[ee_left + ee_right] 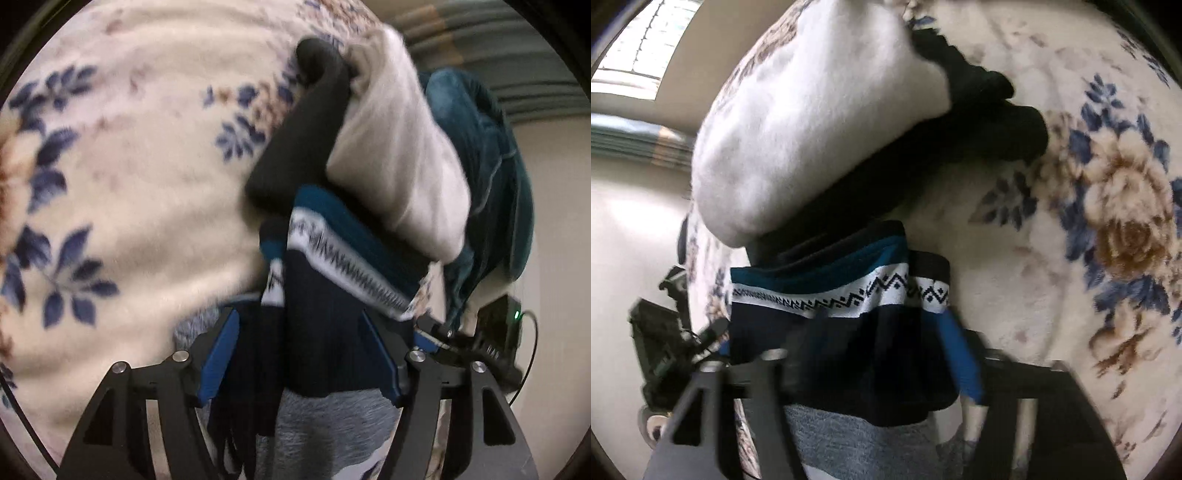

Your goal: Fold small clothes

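Note:
A navy sock (325, 332) with a teal band, a white zigzag stripe and a grey toe lies on the floral blanket. My left gripper (299, 332) is open, and the sock lies loose between its blue pads (221, 354). The right wrist view shows the same sock (849, 354) between the spread fingers of my right gripper (882, 332), also open, its blue pad (960, 358) beside the cloth. The sock's cuff rests against a stack of folded clothes.
A white folded garment (399, 166) lies on a black one (295, 147), with a teal garment (487, 177) behind. The cream floral blanket (129, 166) spreads to the left. A black device (498, 332) with a green light sits at the right edge.

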A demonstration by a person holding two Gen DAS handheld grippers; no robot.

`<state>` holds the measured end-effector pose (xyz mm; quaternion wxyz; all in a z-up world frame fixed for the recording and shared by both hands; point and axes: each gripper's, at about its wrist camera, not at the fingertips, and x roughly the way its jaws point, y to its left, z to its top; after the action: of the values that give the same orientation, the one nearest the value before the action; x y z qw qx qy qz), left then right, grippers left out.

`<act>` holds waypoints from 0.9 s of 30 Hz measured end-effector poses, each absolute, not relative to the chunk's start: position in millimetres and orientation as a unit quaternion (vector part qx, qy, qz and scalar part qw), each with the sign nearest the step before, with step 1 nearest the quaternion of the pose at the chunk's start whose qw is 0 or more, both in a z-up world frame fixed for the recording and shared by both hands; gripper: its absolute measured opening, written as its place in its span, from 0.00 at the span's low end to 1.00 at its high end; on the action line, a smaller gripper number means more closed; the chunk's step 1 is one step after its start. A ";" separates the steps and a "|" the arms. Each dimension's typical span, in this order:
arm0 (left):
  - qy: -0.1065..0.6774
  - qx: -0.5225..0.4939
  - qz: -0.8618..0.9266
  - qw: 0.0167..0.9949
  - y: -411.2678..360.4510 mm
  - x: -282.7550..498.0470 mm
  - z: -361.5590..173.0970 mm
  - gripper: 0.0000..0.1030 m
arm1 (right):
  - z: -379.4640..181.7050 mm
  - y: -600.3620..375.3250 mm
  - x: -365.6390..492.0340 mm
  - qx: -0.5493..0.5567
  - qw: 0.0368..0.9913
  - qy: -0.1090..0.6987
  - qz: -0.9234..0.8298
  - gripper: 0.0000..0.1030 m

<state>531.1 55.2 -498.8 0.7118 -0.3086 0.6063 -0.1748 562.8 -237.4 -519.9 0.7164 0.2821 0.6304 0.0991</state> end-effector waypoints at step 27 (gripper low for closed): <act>0.561 -0.369 -0.136 0.728 100.2 502.7 -483.8 0.49 | -518.0 -195.2 570.6 0.221 0.712 0.658 0.109 0.35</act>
<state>502.7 100.2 -483.8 0.7284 -0.3694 0.5608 -0.1357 570.6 -195.2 -518.0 0.7118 0.2208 0.6578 0.1090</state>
